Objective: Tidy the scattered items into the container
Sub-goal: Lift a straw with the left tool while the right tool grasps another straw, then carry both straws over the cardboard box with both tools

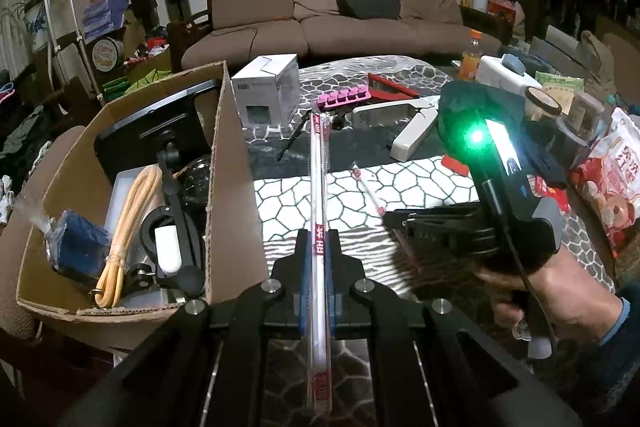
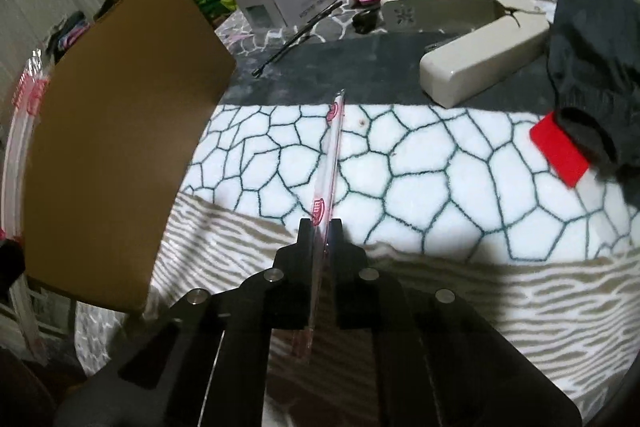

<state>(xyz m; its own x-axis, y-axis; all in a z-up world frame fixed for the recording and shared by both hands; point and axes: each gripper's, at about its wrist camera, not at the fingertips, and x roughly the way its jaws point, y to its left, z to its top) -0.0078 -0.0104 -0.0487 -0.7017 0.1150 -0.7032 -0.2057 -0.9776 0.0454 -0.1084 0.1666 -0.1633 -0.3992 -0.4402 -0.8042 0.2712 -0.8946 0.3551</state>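
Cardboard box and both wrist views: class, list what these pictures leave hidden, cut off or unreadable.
- Cardboard box contents: right wrist view, hidden by its own wall.
- Wrapped straw near end: left wrist view, cut off by the bottom edge.
- Thin wrapped straw print: right wrist view, too small to read.
- Right claw tips: left wrist view, dark and blurred.

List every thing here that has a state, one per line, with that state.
Left tool: shut on a wrapped straw.
Wrapped straw: held, lifted beside the box.
Right tool: shut on a thin straw.
Thin straw: held, pointing away over the blanket.
Cardboard box: open, partly filled.
White carton: closed, upright.
Orange bottle: upright, capped.
Cream stapler: hinged open, lying on the blanket.
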